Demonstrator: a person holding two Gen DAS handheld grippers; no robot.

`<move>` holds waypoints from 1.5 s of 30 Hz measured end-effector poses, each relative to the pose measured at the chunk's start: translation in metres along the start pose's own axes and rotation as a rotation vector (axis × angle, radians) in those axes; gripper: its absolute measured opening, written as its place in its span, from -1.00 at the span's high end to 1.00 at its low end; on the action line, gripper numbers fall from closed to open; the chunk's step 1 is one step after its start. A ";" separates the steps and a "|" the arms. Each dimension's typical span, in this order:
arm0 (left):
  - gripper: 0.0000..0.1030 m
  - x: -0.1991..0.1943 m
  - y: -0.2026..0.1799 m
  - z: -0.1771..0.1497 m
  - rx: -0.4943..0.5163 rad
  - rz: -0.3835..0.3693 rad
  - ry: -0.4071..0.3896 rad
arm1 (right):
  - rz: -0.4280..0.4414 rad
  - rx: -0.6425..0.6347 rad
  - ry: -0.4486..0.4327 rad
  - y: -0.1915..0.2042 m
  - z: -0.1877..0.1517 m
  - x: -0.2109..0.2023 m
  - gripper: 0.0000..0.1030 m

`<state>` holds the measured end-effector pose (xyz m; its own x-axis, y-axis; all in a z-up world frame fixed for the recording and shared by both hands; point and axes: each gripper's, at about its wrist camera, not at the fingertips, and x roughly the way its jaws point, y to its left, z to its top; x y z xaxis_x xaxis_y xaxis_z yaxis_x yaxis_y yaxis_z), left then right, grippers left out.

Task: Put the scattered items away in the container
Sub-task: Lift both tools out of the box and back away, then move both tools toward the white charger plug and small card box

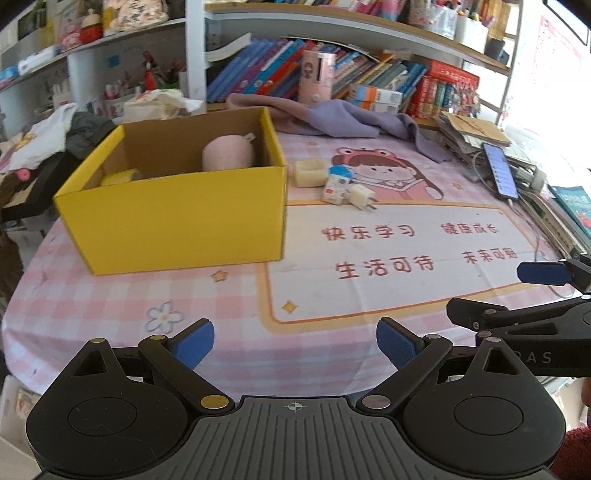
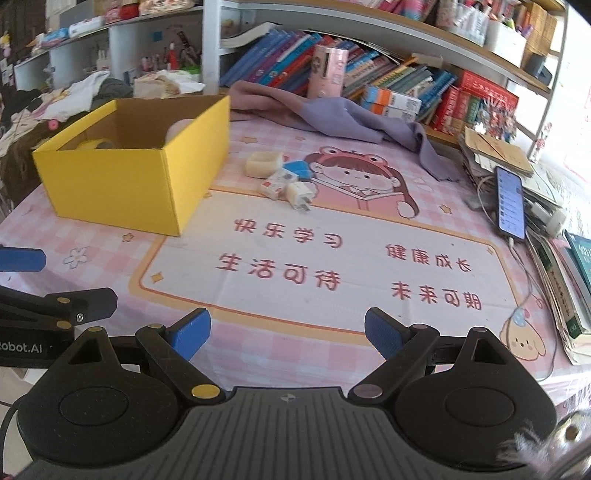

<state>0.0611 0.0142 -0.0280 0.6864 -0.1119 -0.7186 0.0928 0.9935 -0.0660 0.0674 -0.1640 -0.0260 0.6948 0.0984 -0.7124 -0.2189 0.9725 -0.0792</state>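
- Table [image 2: 424, 236] under a pink checked cloth with a cartoon girl and red printed characters; bookshelves [image 2: 369, 22] crammed with books rise behind it.
- Yellow cardboard box [image 1: 177, 218], open-topped, stands on the cloth at the far left; in the right wrist view it sits left of centre [image 2: 122, 184].
- Inside the box: a pink rounded object [image 1: 229, 153] against the far right wall, a yellow item [image 1: 118, 177] near the left front corner. What either one is, cannot tell.
- Purple cloth [image 1: 343, 118] lies crumpled on the table's far edge, behind the box and the small items.
- Left gripper [image 1: 295, 345] hangs low over the near edge of the table, blue pads wide apart, nothing between them.
- Right gripper [image 2: 288, 334] the same: pads spread, empty, over the near part of the printed panel, well apart from the items.
- Phone [image 2: 511, 201], screen lit, rests on a stack of papers at the right edge.
- Scattered items lie in a tight cluster just right of the box: a cream square holder [image 1: 308, 171], a small blue-and-white carton [image 1: 338, 182] touching it, a white plug adapter [image 1: 360, 195] with prongs out, beside the carton.
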 end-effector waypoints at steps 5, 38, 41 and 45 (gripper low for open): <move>-0.87 0.010 -0.013 0.008 0.023 -0.019 0.000 | -0.009 0.023 -0.002 -0.015 0.003 0.006 -0.76; -0.44 0.119 -0.113 0.100 0.077 0.081 -0.038 | 0.285 -0.022 -0.069 -0.135 0.102 0.107 -0.40; -0.27 0.138 -0.116 0.112 0.064 0.098 -0.035 | 0.308 -0.040 -0.086 -0.142 0.115 0.117 -0.40; -0.06 0.164 -0.112 0.123 -0.015 0.104 -0.002 | 0.317 -0.023 -0.073 -0.154 0.130 0.133 -0.40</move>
<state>0.2517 -0.1181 -0.0529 0.6928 -0.0077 -0.7211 0.0098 1.0000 -0.0012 0.2828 -0.2734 -0.0183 0.6369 0.4115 -0.6519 -0.4469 0.8861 0.1227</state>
